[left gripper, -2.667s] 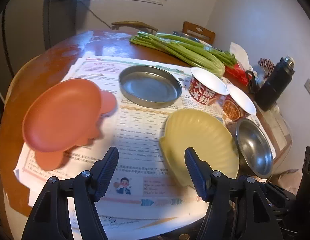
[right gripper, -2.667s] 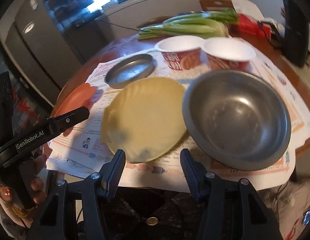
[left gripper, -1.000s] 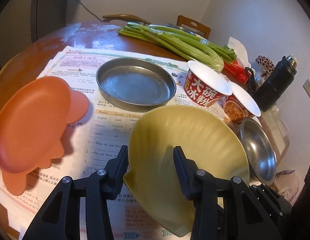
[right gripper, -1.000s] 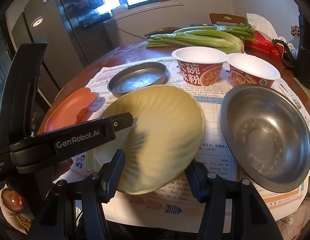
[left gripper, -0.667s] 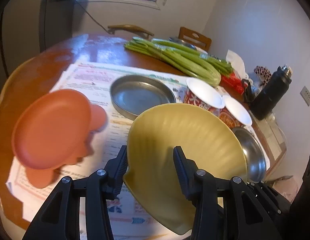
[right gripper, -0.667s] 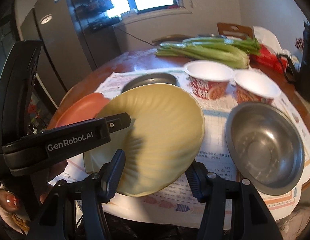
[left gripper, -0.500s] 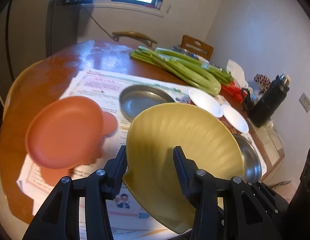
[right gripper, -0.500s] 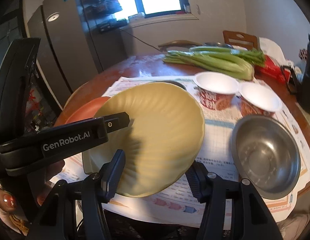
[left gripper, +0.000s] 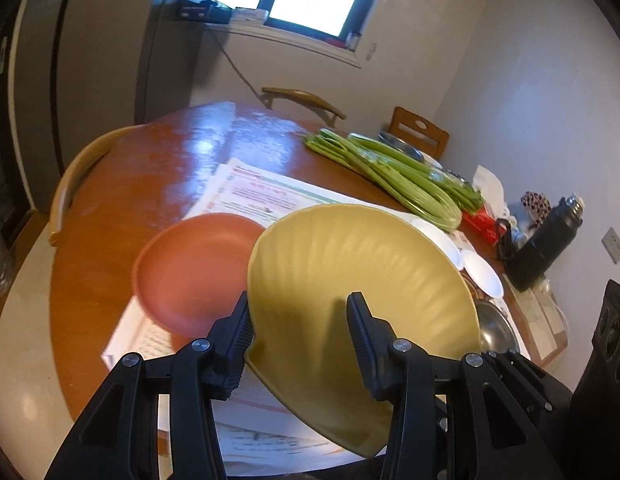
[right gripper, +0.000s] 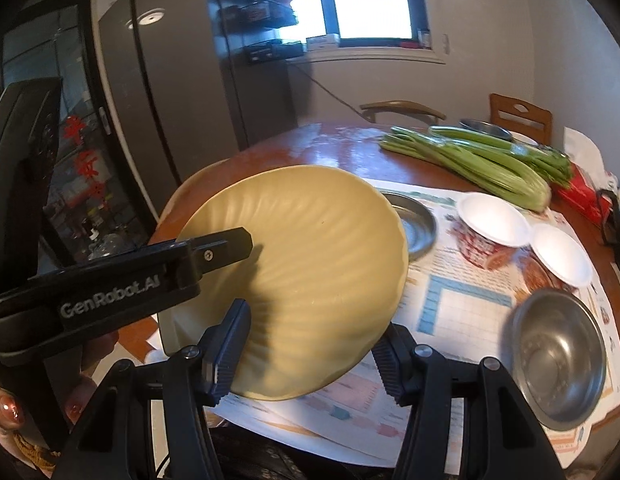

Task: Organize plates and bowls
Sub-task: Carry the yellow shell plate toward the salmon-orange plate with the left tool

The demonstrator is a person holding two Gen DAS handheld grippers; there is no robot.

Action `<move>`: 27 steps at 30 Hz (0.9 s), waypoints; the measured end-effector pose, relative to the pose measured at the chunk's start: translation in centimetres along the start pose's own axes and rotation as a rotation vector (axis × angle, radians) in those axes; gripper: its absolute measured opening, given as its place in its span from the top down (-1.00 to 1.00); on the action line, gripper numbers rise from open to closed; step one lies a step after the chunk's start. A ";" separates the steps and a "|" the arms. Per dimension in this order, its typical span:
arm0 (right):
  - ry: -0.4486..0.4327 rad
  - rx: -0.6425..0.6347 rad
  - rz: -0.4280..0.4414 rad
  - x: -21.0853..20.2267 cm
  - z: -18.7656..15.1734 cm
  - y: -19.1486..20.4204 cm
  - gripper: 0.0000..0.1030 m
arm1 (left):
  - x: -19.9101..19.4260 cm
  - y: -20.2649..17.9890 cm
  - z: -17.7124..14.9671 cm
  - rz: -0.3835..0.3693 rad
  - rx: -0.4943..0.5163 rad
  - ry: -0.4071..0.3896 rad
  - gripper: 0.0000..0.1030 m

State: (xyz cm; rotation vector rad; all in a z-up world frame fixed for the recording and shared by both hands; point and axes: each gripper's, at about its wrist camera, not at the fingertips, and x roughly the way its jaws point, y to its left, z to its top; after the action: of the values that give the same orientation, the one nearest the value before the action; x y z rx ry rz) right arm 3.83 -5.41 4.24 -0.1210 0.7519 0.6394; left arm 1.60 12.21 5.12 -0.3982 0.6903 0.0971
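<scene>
A yellow shell-shaped plate (left gripper: 362, 264) hangs tilted above the table, held by both grippers. My left gripper (left gripper: 298, 336) is shut on its near rim, one finger on top and the other under the edge. In the right wrist view the yellow plate (right gripper: 310, 248) fills the middle. My right gripper (right gripper: 306, 356) is shut on its lower rim, and the left gripper's finger (right gripper: 226, 250) presses on its left side. An orange plate (left gripper: 194, 268) lies on the papers just left of the yellow one, partly hidden by it.
A shallow metal pan (right gripper: 414, 220), two paper bowls (right gripper: 492, 220) (right gripper: 562, 256) and a steel bowl (right gripper: 558, 356) sit on the papers to the right. Celery (right gripper: 470, 160) lies at the back, a black flask (left gripper: 546, 248) at far right. A chair back (left gripper: 70, 184) curves around the table's left edge.
Both grippers closed on the yellow plate and lifted it off the papers. Over the last second it rose and shifted left, toward the orange plate, and now hides the metal pan in the left view.
</scene>
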 end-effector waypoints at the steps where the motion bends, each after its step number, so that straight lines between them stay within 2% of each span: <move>1: 0.002 -0.007 0.008 0.2 0.2 0.3 -0.14 | -0.1 0.4 0.1 0.008 -0.005 -0.004 0.09; 16: -0.029 -0.109 0.066 3.6 4.9 3.7 -0.14 | 0.3 4.5 3.5 0.108 -0.015 -0.028 0.09; 20: -0.008 -0.140 0.091 5.4 5.9 4.6 -0.14 | 0.5 6.0 3.6 0.132 -0.036 -0.024 0.09; 27: 0.045 -0.184 0.118 8.1 5.1 5.6 -0.14 | 2.3 8.3 2.9 0.154 -0.078 0.025 0.09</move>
State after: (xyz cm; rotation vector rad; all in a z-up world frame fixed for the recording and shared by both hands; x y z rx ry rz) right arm 8.07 4.80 3.24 -0.2627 0.7469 0.8203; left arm 3.29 20.88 3.02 -0.4209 0.7425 0.2658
